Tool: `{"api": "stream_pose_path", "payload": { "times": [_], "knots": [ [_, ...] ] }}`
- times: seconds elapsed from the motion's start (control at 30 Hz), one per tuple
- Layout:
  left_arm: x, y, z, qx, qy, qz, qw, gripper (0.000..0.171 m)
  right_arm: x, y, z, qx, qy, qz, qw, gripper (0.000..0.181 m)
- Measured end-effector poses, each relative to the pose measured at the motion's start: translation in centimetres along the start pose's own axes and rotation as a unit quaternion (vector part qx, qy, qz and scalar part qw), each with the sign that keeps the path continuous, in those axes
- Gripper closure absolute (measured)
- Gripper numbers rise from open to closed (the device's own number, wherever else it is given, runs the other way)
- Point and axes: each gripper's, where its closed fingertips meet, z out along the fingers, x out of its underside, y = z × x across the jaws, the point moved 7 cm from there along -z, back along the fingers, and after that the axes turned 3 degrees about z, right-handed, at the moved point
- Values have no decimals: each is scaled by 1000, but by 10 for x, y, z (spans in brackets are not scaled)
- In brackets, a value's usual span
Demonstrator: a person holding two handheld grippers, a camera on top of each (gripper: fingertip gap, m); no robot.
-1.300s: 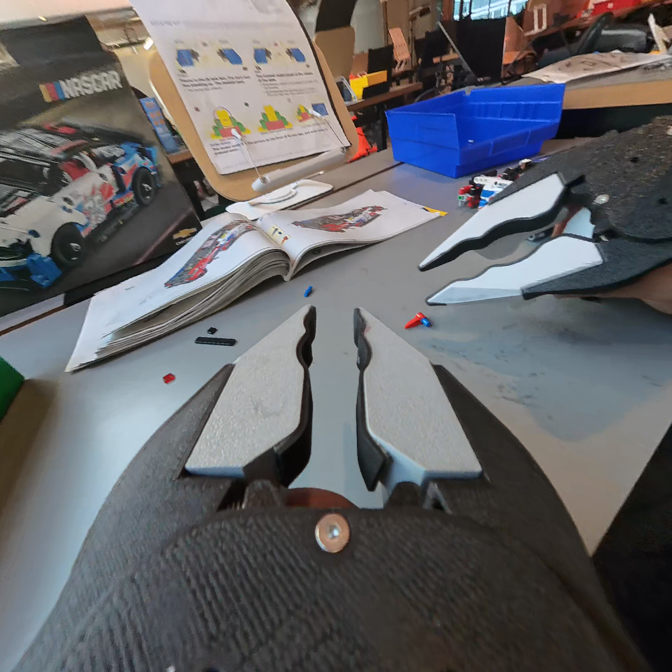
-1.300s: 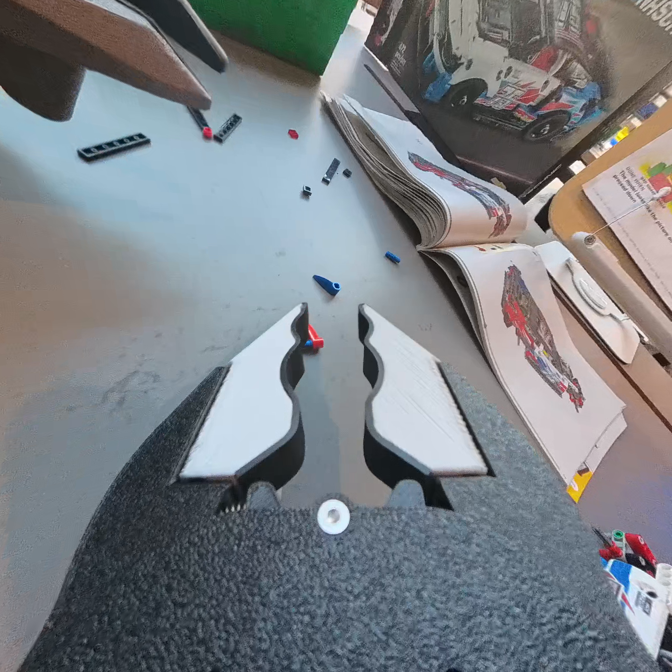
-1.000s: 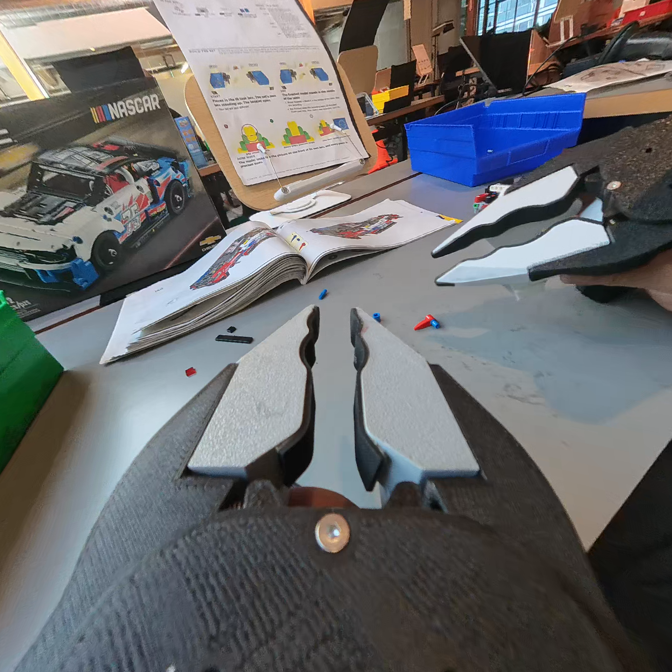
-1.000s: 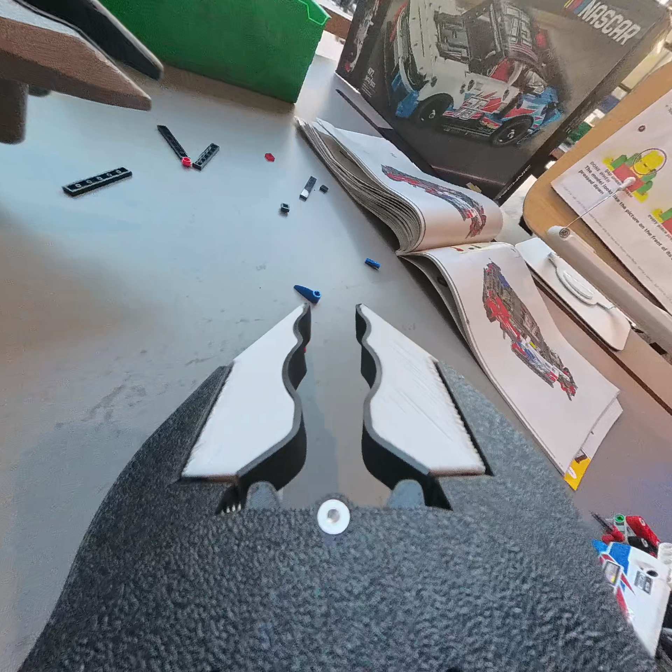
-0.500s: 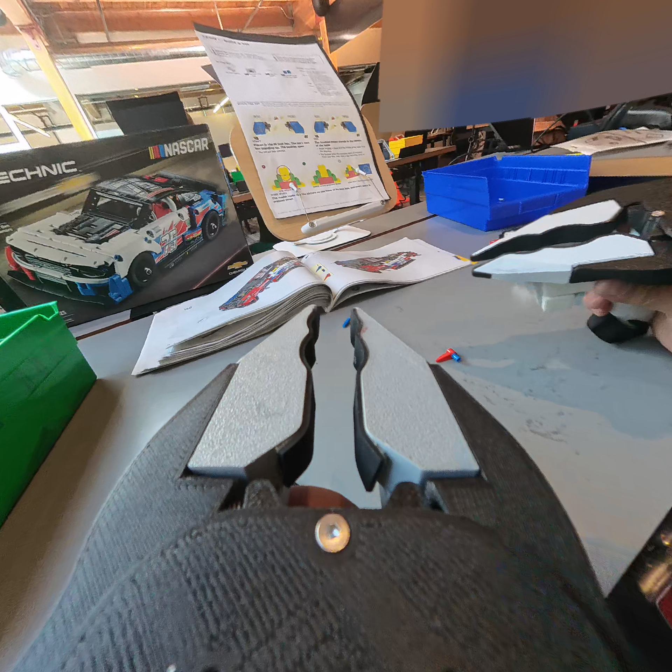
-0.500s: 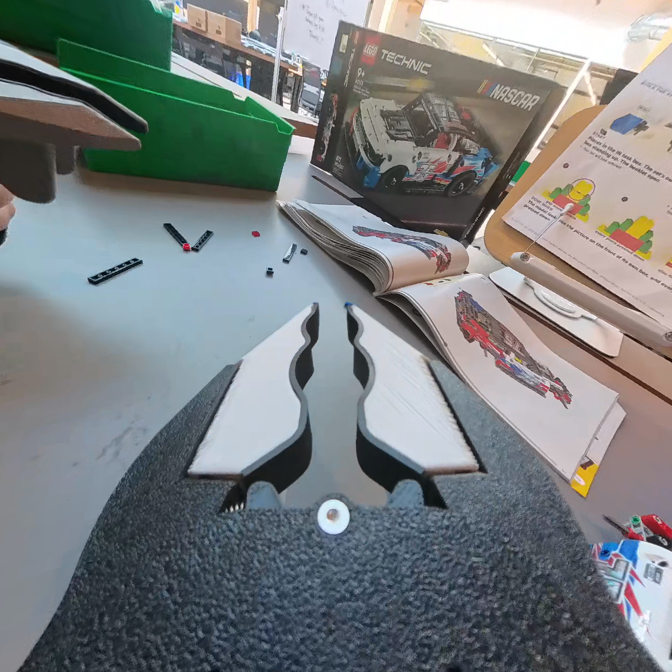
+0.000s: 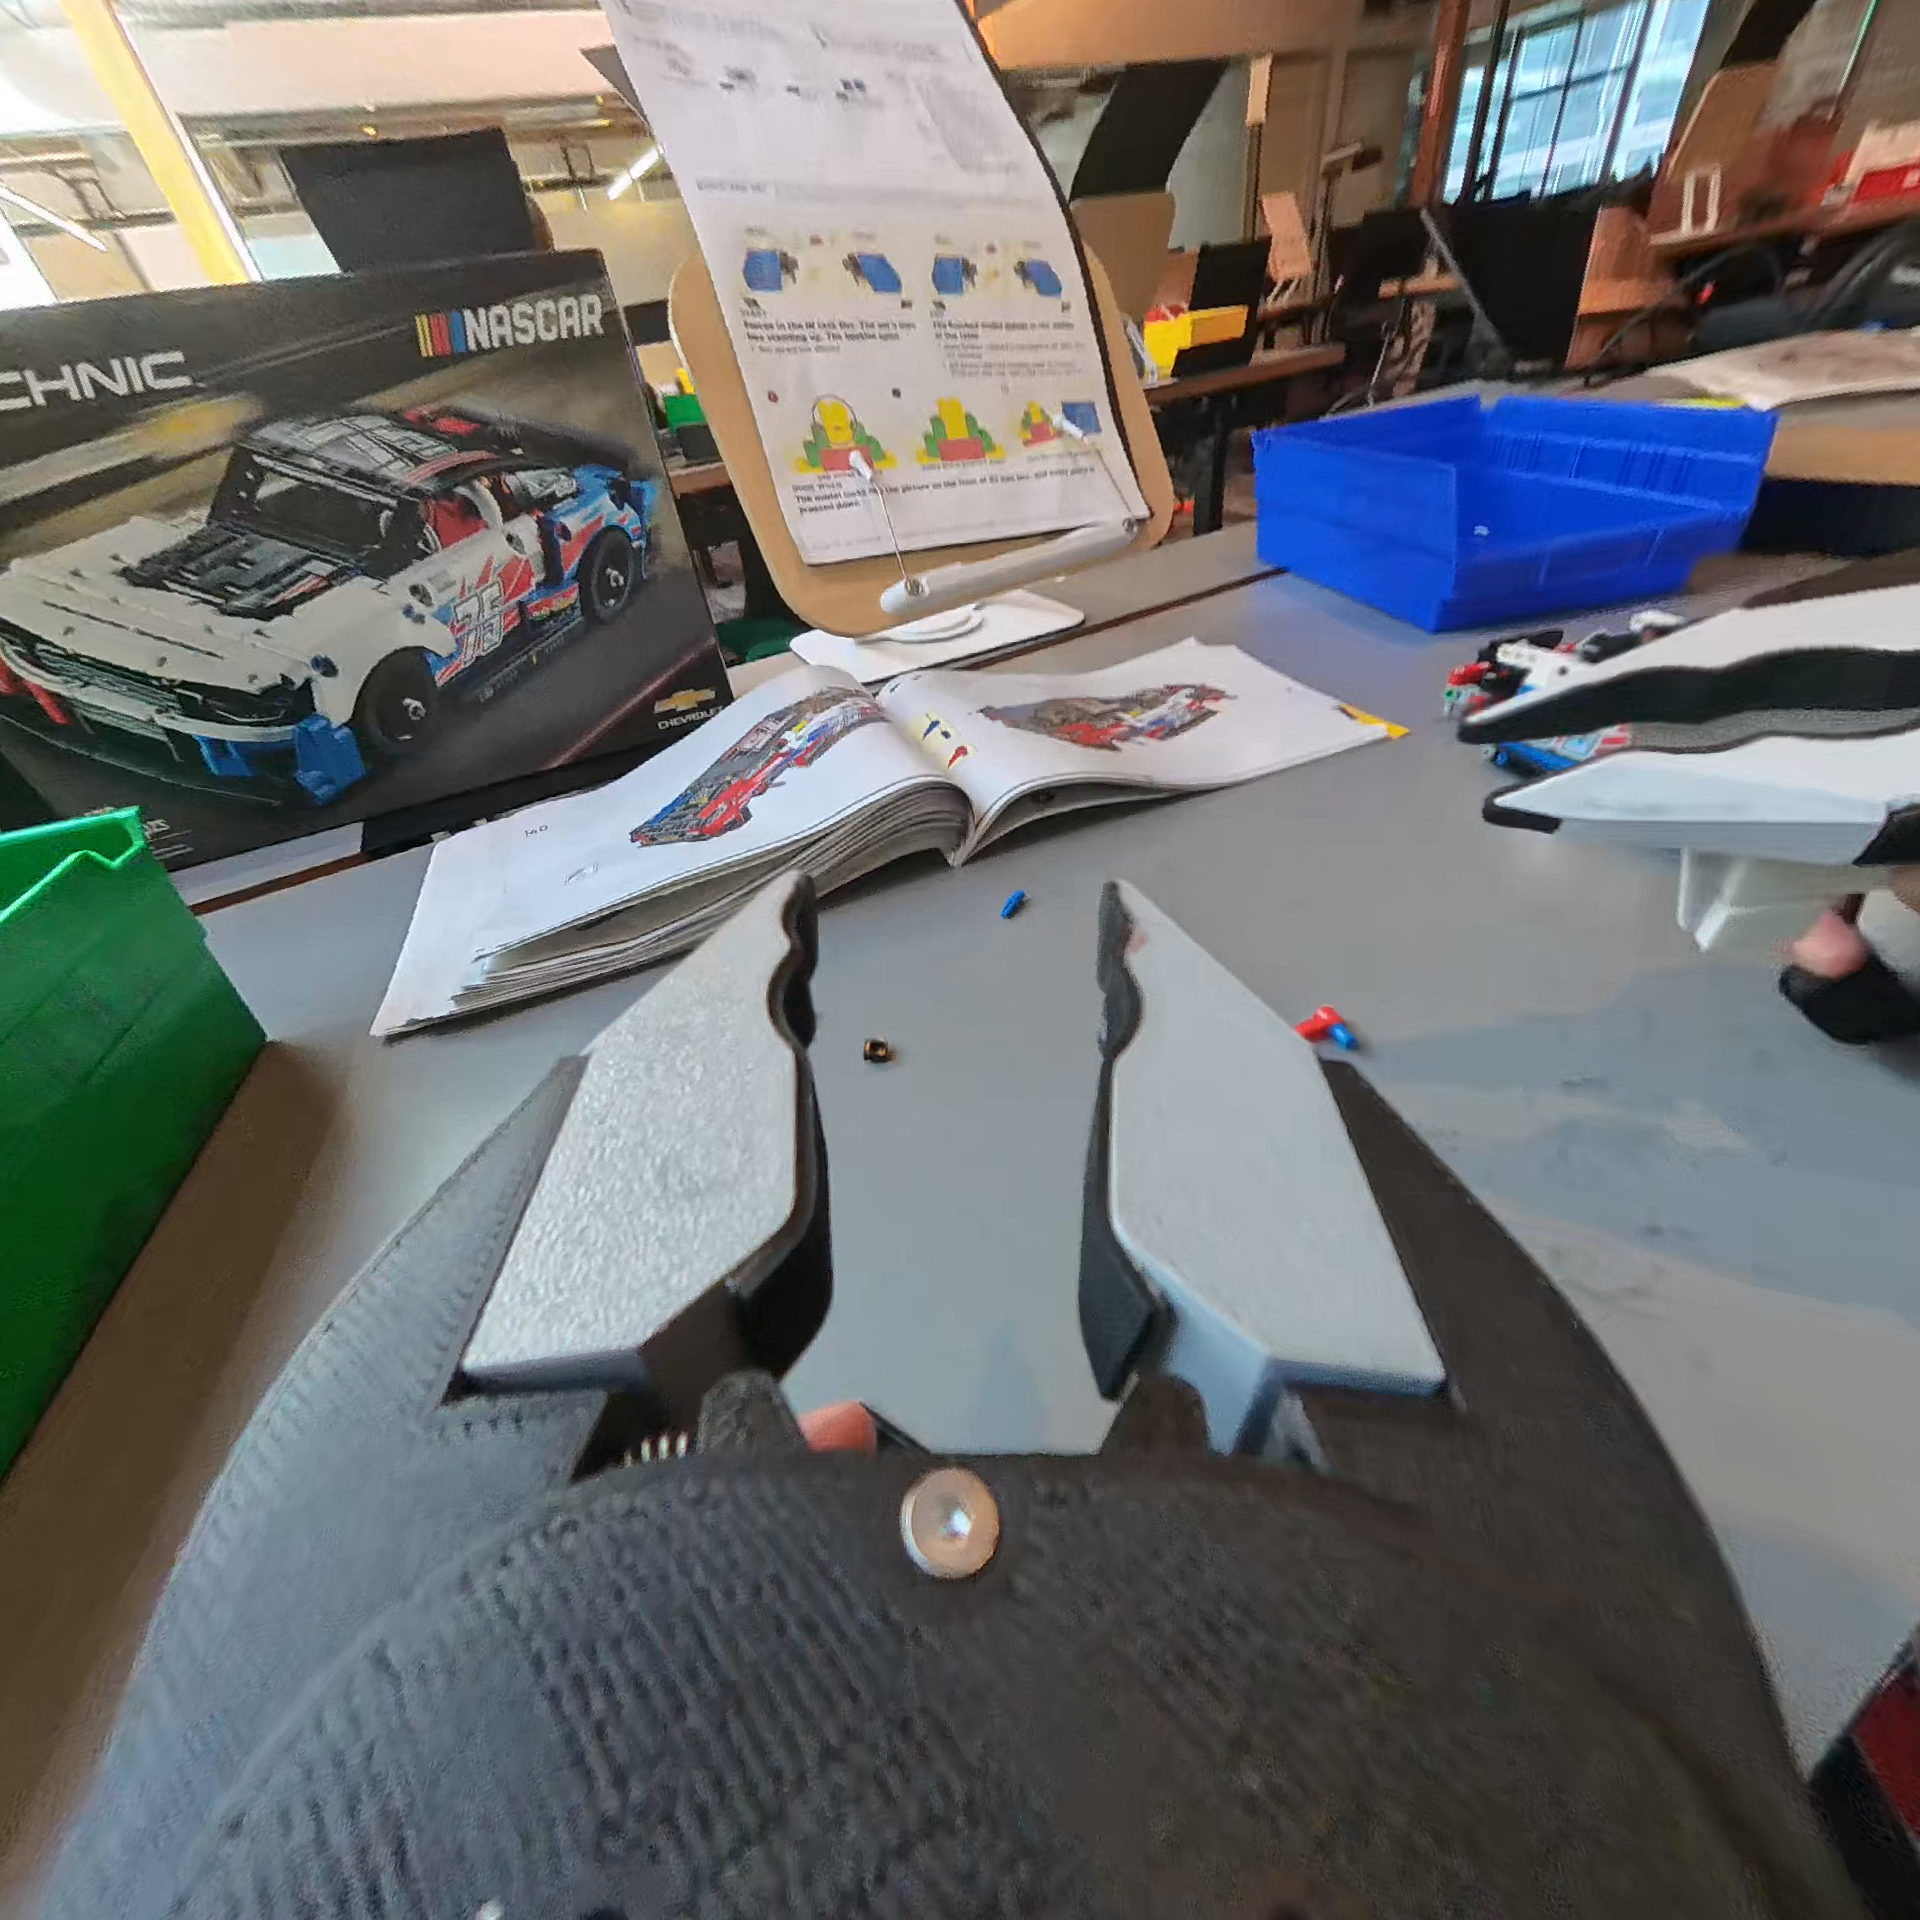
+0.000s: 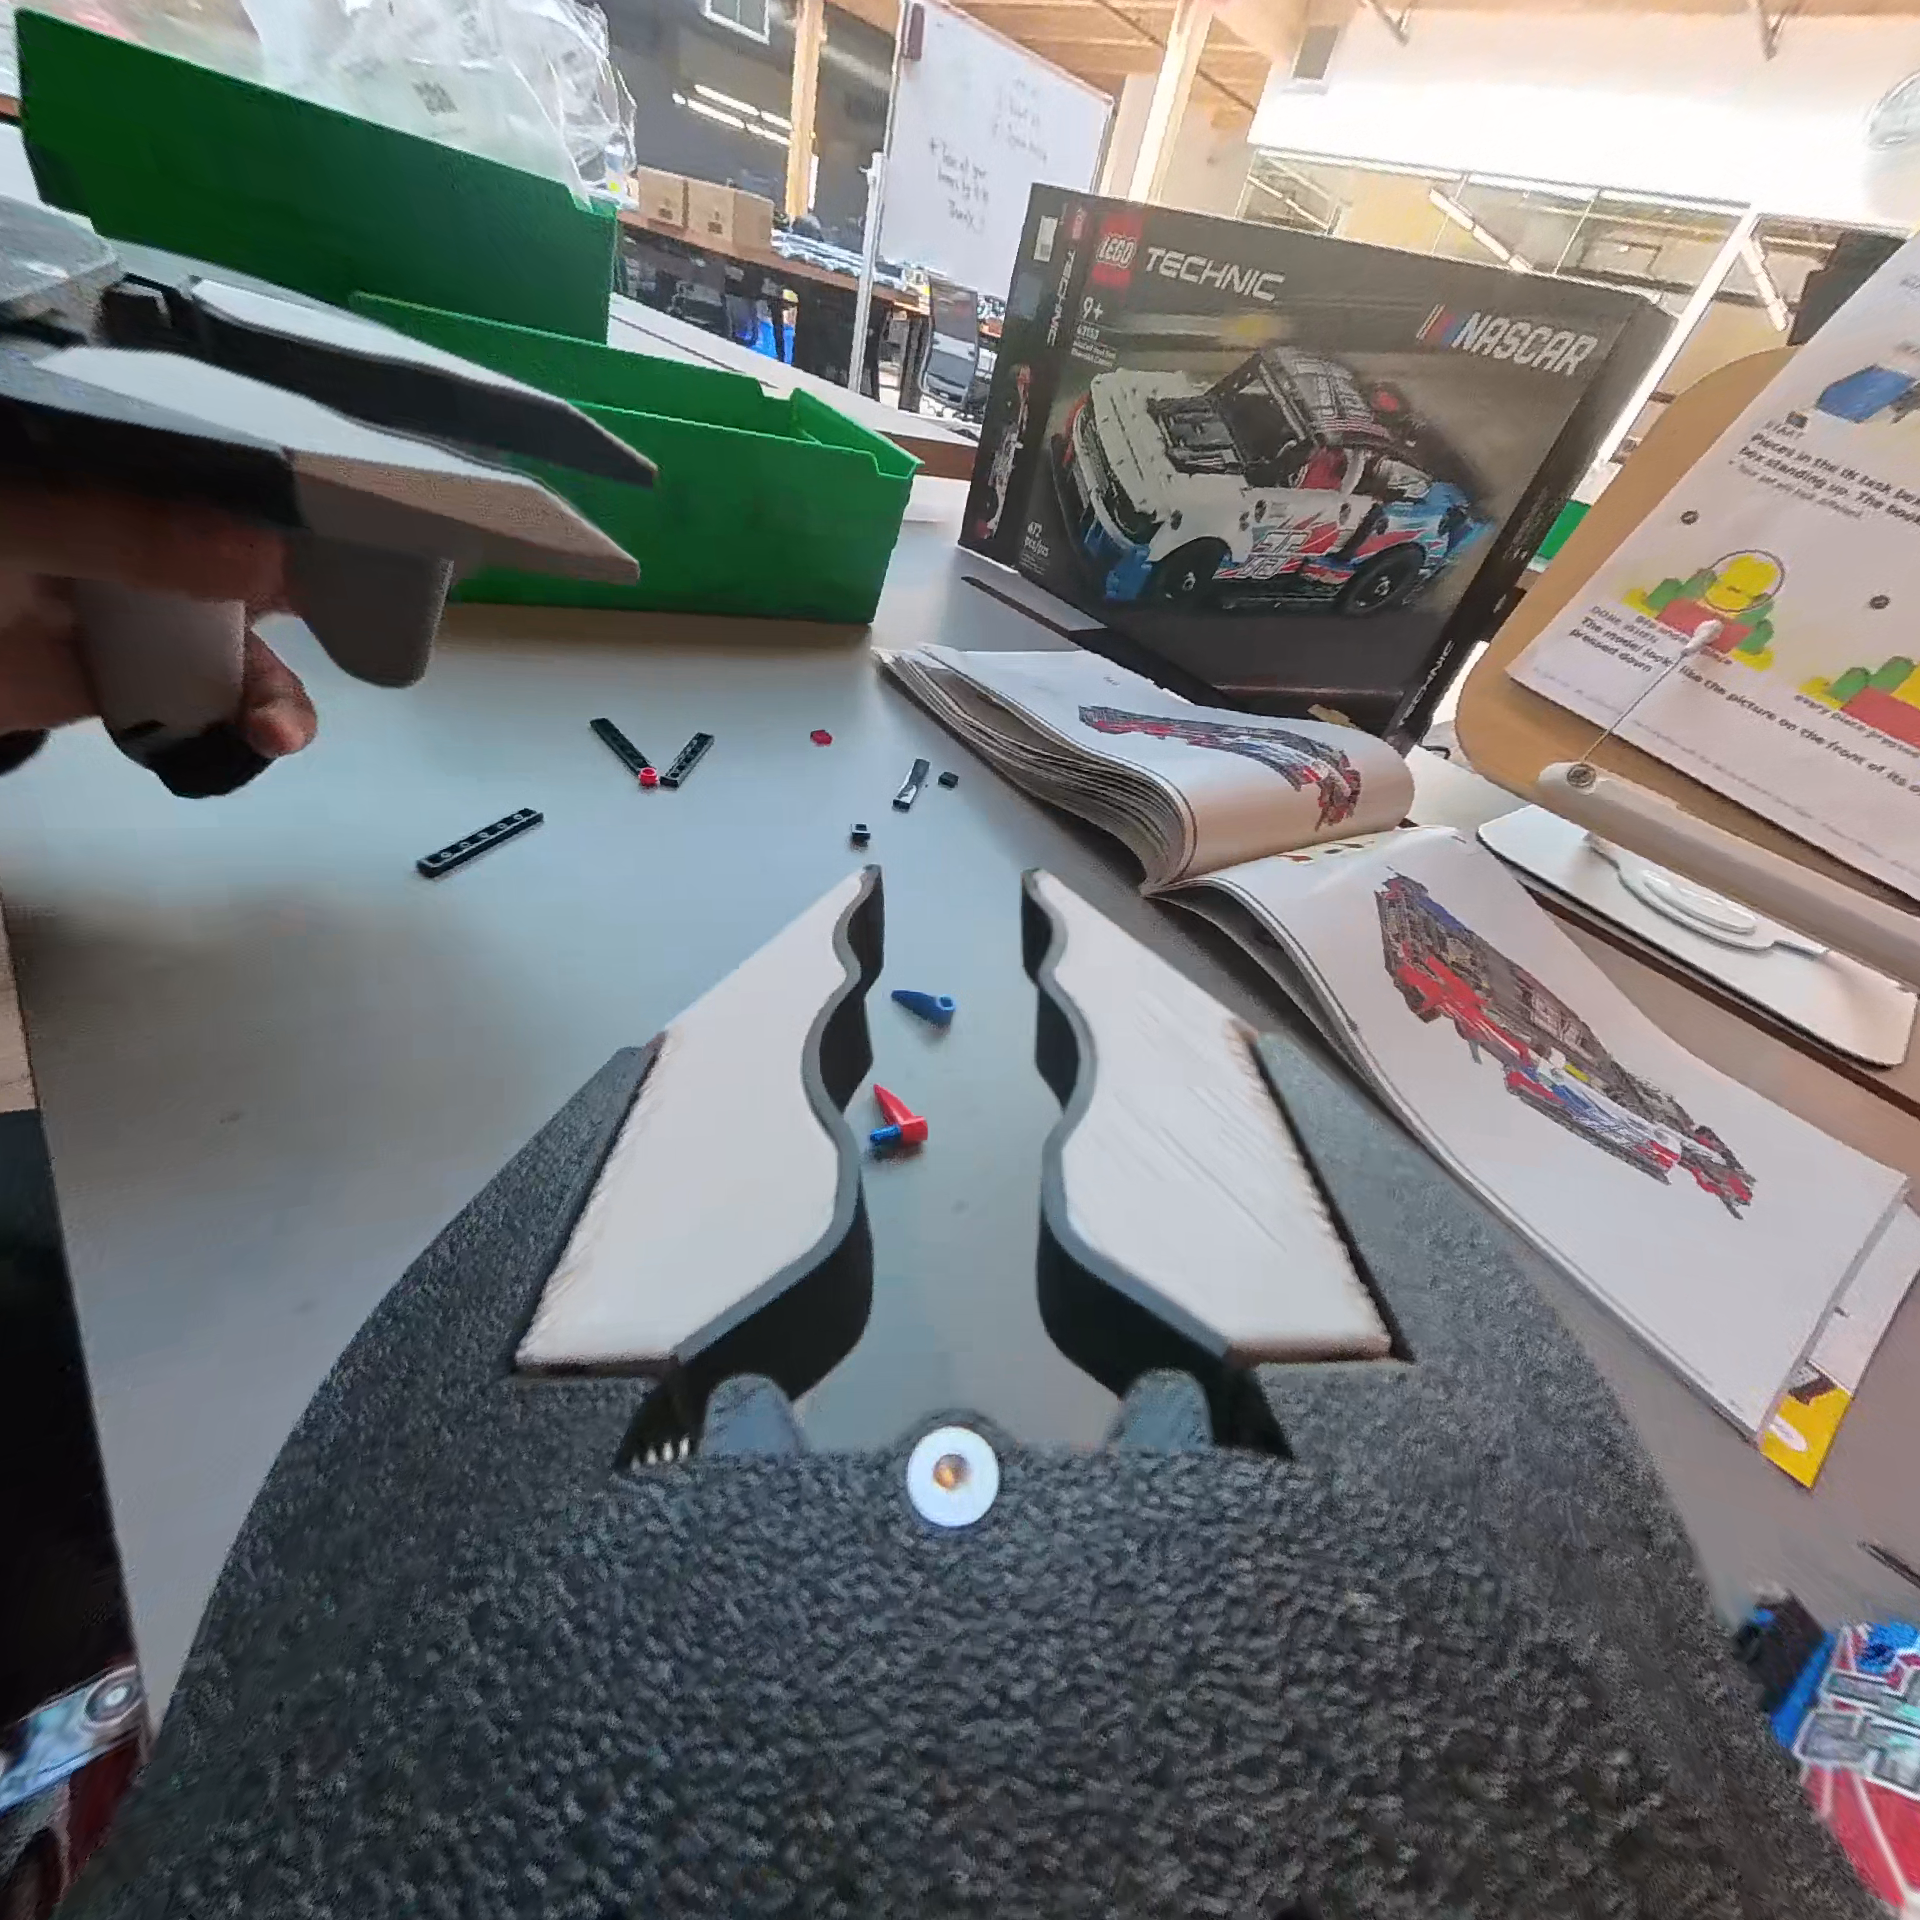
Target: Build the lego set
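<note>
My left gripper [image 7: 956, 914] is open wide and empty above the grey table [image 7: 1558, 1195]. A tiny black piece [image 7: 879, 1051] lies on the table between its fingers, and a blue pin [image 7: 1013, 904] lies just past the tips. My right gripper [image 8: 951, 894] is open with a narrower gap and empty; it also shows in the left wrist view [image 7: 1486, 769]. A blue slope piece [image 8: 923, 1006] and a red-and-blue piece [image 8: 899, 1122] lie on the table between its fingers. The red-and-blue piece [image 7: 1325, 1027] lies right of my left gripper. The left gripper [image 8: 623, 520] shows at upper left.
An open instruction booklet [image 7: 883, 769] lies ahead, with the set's box [image 7: 312, 561] and a paper stand [image 7: 894, 312] behind. Green bins [image 8: 675, 499] stand left, a blue bin [image 7: 1507, 509] far right. Black plates [image 8: 480, 842] and small bits lie scattered. A partly built car [image 8: 1860, 1704] sits near the right gripper.
My left gripper has opened from a narrow gap to wide. My right gripper's gap has widened a little. Both grippers have risen and levelled off from the table.
</note>
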Motion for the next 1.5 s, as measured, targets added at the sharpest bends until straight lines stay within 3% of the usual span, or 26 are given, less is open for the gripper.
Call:
{"api": "stream_pose_path", "payload": {
  "times": [0.03, 0.1, 0.27, 0.3, 0.33, 0.37, 0.47, 0.67, 0.87, 1.0, 1.17, 1.3, 1.43, 1.5],
  "knots": [
    [0, -1, 0, 2, 9, 10, 1000, 126, 1, 2, 1, -10, 5, 4, 1000, 160],
    [-3, -6, 0, 30, 25, 28, 999, 171, 5, 6, 5, -37, 23, 15, 999, 181],
    [-2, -14, 23, 112, 106, 25, 988, 171, 12, -5, 15, 15, 58, 16, 998, 175],
    [1, -15, 32, 126, 132, 28, 983, 163, 13, -7, 17, 28, 64, 18, 997, 153],
    [2, -15, 42, 136, 150, 29, 979, 141, 13, -10, 17, 42, 65, 19, 997, 131],
    [4, -17, 52, 153, 164, 27, 974, 134, 13, -11, 17, 50, 63, 18, 997, 123],
    [11, -31, 78, 218, 203, 32, 954, 136, 12, -13, 15, 53, 51, 25, 997, 128],
    [43, -43, 117, 258, 284, 64, 921, 137, 10, -16, 11, 55, 36, 35, 997, 129],
    [29, -11, 154, 222, 282, 84, 930, 142, 9, -22, 8, 49, 21, 63, 997, 132],
    [38, -9, 174, 220, 316, 95, 918, 135, 8, -23, 6, 49, 10, 70, 996, 132],
    [58, -8, 194, 196, 331, 121, 915, 146, 7, -23, 6, 47, 8, 69, 996, 132],
    [60, -8, 196, 218, 333, 85, 913, 170, 7, -23, 6, 46, 9, 67, 997, 132],
    [59, -8, 185, 241, 348, 92, 901, 170, 7, -21, 7, 39, 11, 66, 997, 137],
    [53, -18, 169, 293, 341, 94, 888, 170, 8, -20, 8, 35, 16, 60, 997, 138]
  ]
}}
